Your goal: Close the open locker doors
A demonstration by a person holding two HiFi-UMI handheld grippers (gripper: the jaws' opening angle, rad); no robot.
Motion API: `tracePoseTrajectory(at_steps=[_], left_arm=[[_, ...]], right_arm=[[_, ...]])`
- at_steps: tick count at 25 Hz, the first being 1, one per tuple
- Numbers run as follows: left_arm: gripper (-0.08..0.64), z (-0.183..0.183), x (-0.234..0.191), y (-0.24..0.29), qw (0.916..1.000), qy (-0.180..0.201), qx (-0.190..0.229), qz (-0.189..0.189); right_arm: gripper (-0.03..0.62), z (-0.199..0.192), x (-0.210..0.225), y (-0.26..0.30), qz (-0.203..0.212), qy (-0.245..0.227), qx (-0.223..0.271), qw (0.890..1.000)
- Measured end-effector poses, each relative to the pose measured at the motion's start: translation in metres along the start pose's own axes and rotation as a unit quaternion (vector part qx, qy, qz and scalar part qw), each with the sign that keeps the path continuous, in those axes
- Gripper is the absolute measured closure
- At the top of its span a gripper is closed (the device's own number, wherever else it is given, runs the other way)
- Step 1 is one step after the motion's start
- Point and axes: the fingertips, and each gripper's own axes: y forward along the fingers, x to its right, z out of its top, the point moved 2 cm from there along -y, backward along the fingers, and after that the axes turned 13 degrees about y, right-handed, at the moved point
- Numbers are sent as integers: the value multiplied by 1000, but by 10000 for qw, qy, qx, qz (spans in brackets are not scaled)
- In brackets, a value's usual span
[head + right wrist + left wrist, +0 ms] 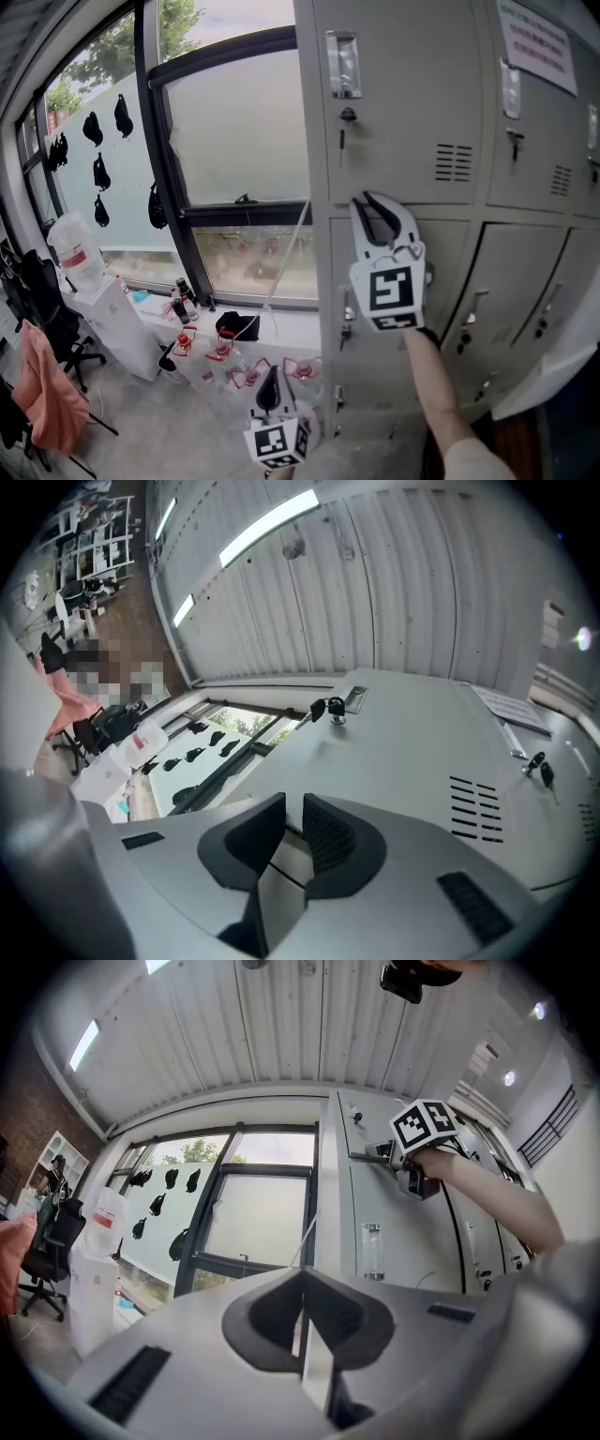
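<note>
Smooth grey sheet-metal locker door (403, 103), slotted vent (454, 161) stamped in; below it, right gripper (364, 199) stood barely apart, empty; left gripper (270, 377) was pinched together.

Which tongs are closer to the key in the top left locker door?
Right. The right tongs are below the key; the left tongs are much lower and further left.
</note>
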Motion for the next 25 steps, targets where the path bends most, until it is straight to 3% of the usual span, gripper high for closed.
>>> tracePoseTrajectory(at_steps=[15, 25], left_arm=[[554, -13, -13, 9, 9999, -71, -72, 119], [554, -16, -3, 11, 9998, -164, -143, 17]], right_arm=[[536, -13, 0, 12, -180, -567, -460, 9972], [549, 7, 5, -8, -26, -587, -263, 9979]])
